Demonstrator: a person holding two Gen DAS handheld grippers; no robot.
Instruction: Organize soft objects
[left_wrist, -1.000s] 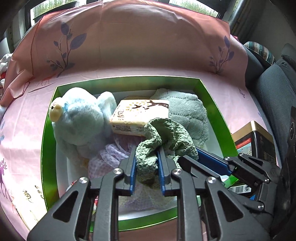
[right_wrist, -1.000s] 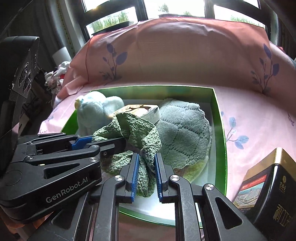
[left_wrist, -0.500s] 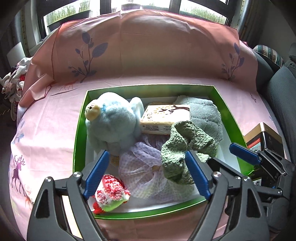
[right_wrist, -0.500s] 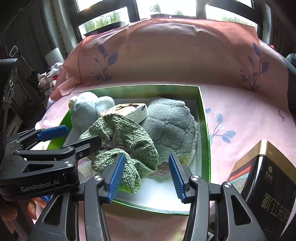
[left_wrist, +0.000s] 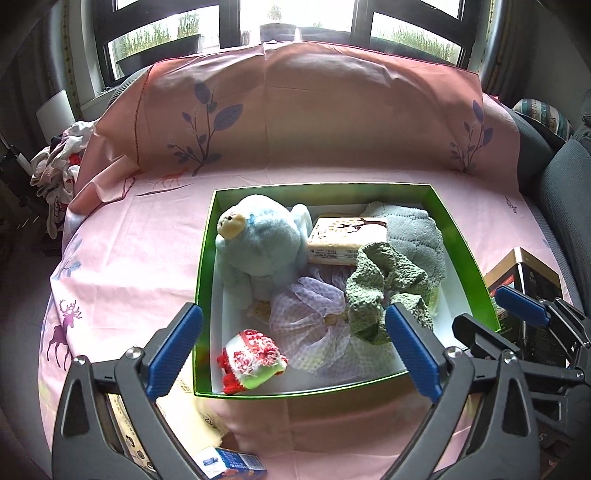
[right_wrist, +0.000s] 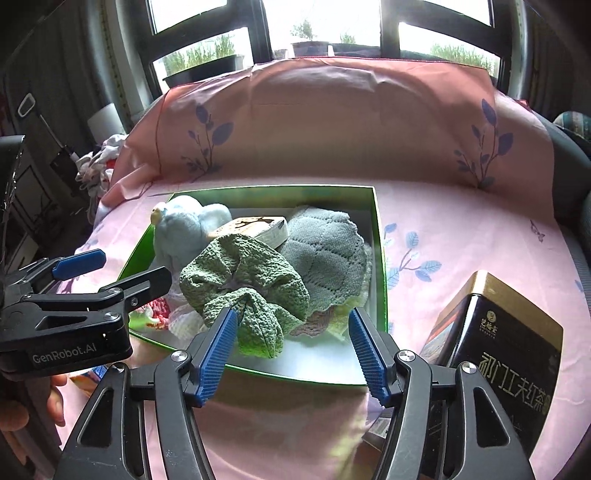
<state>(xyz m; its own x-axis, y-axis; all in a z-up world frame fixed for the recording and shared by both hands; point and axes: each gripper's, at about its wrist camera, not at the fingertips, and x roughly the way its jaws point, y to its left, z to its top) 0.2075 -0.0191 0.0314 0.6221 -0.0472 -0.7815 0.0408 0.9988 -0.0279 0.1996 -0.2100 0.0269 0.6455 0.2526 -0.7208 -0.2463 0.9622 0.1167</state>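
Cloth, the crumpled green knitted cloth (right_wrist: 245, 291), lies inside the green box (right_wrist: 380, 266), just ahead of the right gripper (right_wrist: 291, 356), nearer its left finger; the jaws are spread wide, holding nothing. The left gripper (left_wrist: 295, 354) is equally spread and empty, the cloth (left_wrist: 388, 284) by its right finger. Beneath the cloth, the lilac mesh fabric (left_wrist: 314, 317) is partly hidden.
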